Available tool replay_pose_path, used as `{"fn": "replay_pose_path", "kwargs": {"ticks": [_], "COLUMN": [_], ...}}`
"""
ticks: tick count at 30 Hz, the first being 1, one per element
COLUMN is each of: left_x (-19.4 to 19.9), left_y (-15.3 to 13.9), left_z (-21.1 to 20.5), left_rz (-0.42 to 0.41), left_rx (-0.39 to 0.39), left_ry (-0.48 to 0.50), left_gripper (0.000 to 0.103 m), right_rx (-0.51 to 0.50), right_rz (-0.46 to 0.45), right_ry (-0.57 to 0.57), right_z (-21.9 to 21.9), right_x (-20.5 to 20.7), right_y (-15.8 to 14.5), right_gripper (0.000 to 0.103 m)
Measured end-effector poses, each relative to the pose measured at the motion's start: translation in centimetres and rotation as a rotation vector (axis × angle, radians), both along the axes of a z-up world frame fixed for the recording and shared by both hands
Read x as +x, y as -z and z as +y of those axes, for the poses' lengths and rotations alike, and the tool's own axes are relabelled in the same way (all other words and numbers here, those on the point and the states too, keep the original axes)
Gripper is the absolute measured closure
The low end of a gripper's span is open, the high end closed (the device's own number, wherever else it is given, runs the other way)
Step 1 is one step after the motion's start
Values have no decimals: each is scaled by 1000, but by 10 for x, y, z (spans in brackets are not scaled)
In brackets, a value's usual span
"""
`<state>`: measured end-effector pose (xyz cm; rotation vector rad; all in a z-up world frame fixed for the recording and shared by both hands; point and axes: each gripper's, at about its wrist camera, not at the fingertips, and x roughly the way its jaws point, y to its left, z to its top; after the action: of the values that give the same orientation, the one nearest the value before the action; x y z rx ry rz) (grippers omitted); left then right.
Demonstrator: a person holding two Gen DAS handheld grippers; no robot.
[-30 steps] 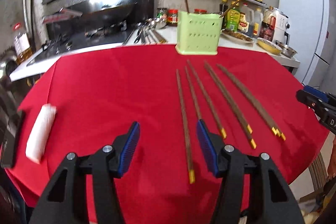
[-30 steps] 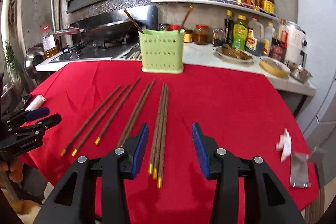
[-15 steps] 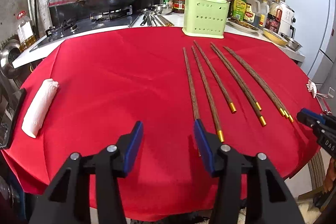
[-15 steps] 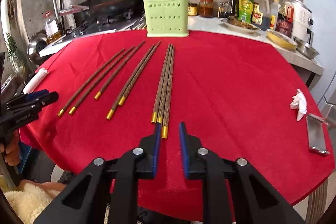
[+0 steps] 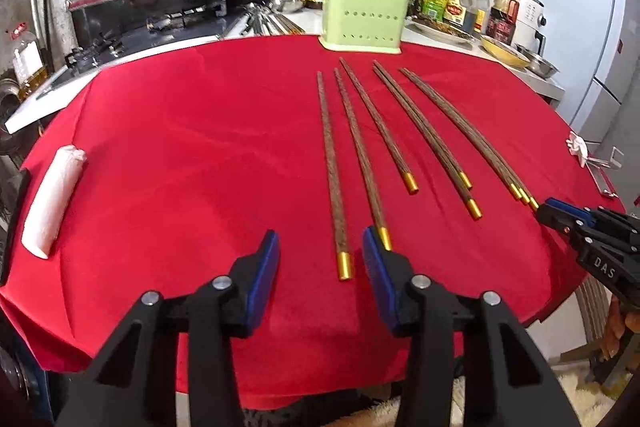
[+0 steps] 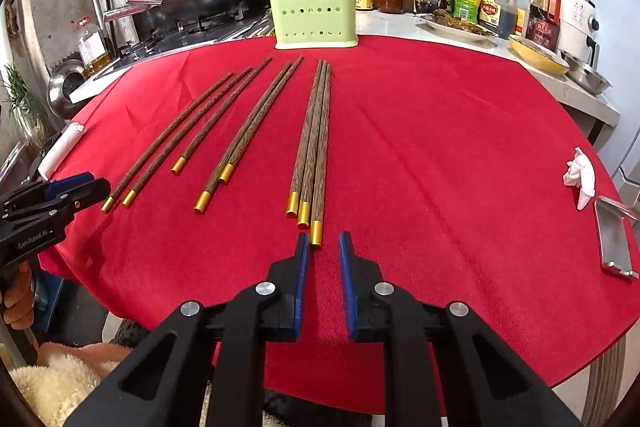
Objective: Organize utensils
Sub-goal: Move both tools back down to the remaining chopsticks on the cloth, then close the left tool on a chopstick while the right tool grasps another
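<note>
Eight dark wooden chopsticks [image 6: 248,125] with gold caps lie flat on the red cloth, fanned toward the holder, caps pointing to six o'clock. Three lie touching, two paired, three looser at nine o'clock. The pale green perforated holder [image 6: 314,11] stands upright at twelve o'clock, two chopsticks inside.

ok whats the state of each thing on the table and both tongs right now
left tongs: closing, gold tip of the leftmost chopstick between them, not yet pinched
right tongs: nearly shut, gold tip of the rightmost chopstick just at their tips, grip unclear
other chopsticks: flat on the red cloth
green holder: upright, two chopsticks already in it
white roll: lying at the left edge
</note>
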<state>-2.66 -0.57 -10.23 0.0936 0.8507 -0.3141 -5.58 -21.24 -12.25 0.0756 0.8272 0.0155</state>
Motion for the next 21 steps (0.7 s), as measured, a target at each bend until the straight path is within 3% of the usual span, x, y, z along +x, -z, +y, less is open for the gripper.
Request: {"fn": "replay_pose_path", "kwargs": {"ticks": [5, 14, 21], "left_x": [1, 1, -1], "left_y": [6, 6, 6], "left_z": [-4, -15, -17], "left_rz": [28, 29, 18], "left_rx": [4, 88, 113], "left_ry": [15, 9, 16], "left_gripper": [71, 73, 83], "right_rx": [-6, -23, -33], "right_rz": [-1, 3, -2], "right_ry": [2, 1, 1], "right_z": [-1, 1, 2], "right_x": [1, 3, 5], "right_y": [-1, 0, 0], "right_gripper": [87, 87, 87]}}
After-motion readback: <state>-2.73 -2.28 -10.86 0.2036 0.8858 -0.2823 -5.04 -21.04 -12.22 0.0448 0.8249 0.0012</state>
